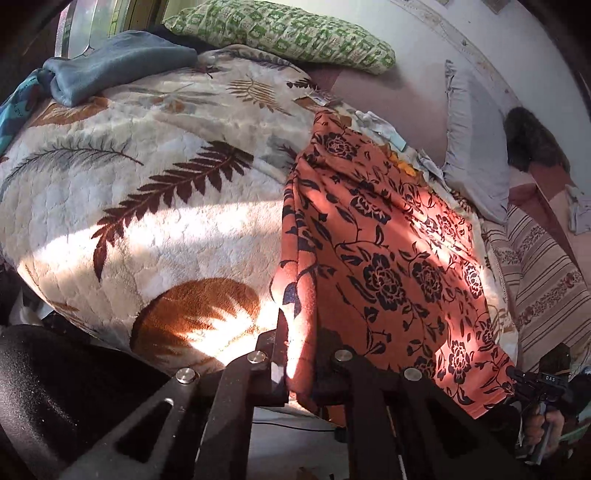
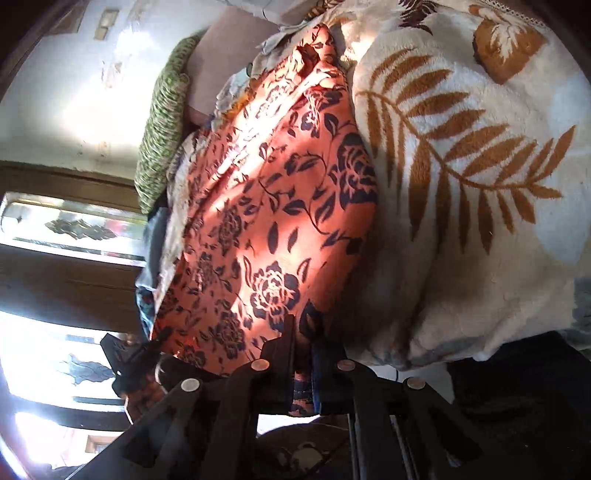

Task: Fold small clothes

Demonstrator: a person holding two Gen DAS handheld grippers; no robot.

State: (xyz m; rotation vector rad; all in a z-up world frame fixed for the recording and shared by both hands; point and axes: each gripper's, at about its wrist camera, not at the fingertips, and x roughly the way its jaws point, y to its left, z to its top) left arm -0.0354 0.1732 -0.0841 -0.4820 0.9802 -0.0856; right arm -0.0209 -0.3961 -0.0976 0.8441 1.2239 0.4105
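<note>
Left wrist view: an orange garment with a dark floral print (image 1: 373, 236) is seen spread lengthwise over the leaf-patterned fleece blanket (image 1: 147, 177), its near hem hanging off the bed edge, probably laid flat so it can be folded. The left gripper (image 1: 295, 369) is pinched on one near corner of the hem and the right gripper (image 2: 303, 354) on the other, jaws pressed together on the cloth in both, so the edge is judged ready to be lifted and carried over. A green patterned pillow (image 1: 280, 33) and a blue cloth (image 1: 122, 62) are left at the far end, well apart from both tongs.
</note>
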